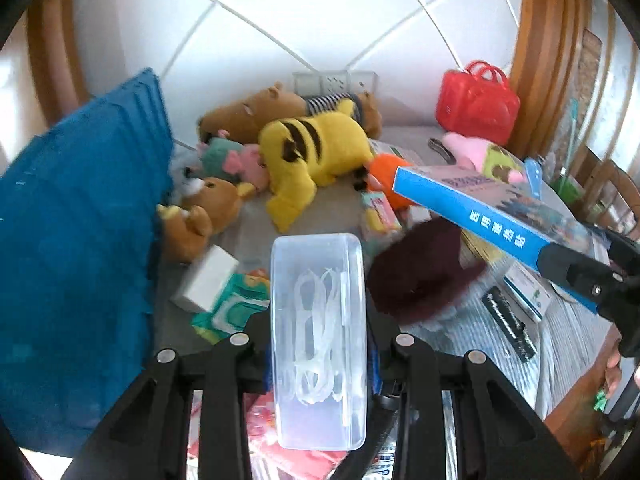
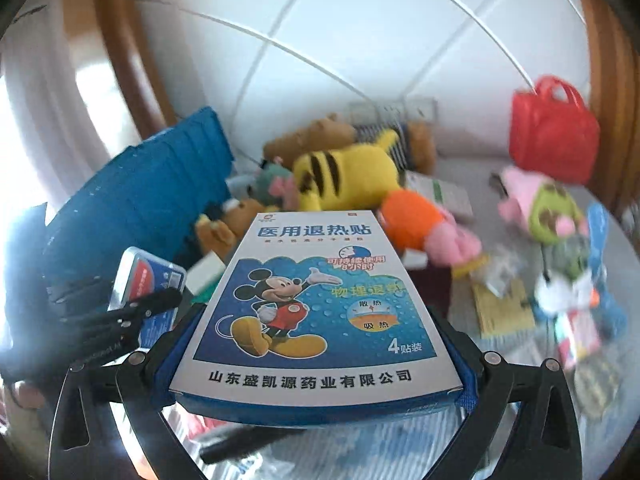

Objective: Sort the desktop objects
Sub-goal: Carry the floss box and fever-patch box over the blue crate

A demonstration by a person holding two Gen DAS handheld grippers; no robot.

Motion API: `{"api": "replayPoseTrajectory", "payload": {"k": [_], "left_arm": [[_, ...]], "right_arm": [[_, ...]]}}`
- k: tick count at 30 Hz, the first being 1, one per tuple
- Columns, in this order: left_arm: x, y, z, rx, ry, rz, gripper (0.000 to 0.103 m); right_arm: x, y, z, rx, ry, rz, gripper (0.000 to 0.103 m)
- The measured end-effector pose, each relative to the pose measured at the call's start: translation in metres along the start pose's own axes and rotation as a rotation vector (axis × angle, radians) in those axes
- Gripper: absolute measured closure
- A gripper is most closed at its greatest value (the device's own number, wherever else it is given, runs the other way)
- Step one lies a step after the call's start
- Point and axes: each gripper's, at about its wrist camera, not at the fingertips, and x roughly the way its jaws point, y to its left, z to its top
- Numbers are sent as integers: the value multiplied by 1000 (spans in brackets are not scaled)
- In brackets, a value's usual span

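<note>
Black tool linkages, silver screws

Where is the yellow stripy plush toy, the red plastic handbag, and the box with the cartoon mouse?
Yellow plush toy with black stripes [image 1: 316, 148], left wrist view, on its striped back.
Red plastic handbag [image 1: 476, 106], left wrist view, on its front.
Blue and white cardboard box [image 2: 316, 304], right wrist view, on its printed top face.

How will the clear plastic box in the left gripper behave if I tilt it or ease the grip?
The clear plastic box looks rigid, so it should not flex in the left gripper. Its glossy, smooth walls could slip if the grip loosens. It holds only thin translucent loops, so it is probably light; those may slide around inside when tilted.
</note>
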Motion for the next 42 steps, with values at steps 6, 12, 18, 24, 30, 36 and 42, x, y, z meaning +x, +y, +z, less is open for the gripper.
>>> {"api": "replayPoseTrajectory", "payload": {"k": [6, 12, 18, 24, 30, 36, 42], "left_arm": [[-33, 21, 5, -51, -57, 77, 71], [-65, 40, 2, -111, -101, 155, 71], [-98, 60, -6, -188, -140, 238, 71], [-139, 89, -6, -263, -193, 332, 70], [-178, 140, 1, -330, -249, 420, 70], [-185, 221, 2, -366, -239, 480, 70], [-170, 299, -4, -393, -184, 494, 70]], "right_arm": [[-5, 30, 28, -107, -45, 53, 1], [-7, 61, 46, -208, -74, 134, 1], [-6, 97, 55, -291, -92, 225, 1], [-4, 137, 67, -356, -112, 320, 1], [-5, 198, 89, -431, -156, 403, 1], [13, 271, 110, -460, -171, 449, 1], [62, 346, 114, -475, -108, 438, 1]]}}
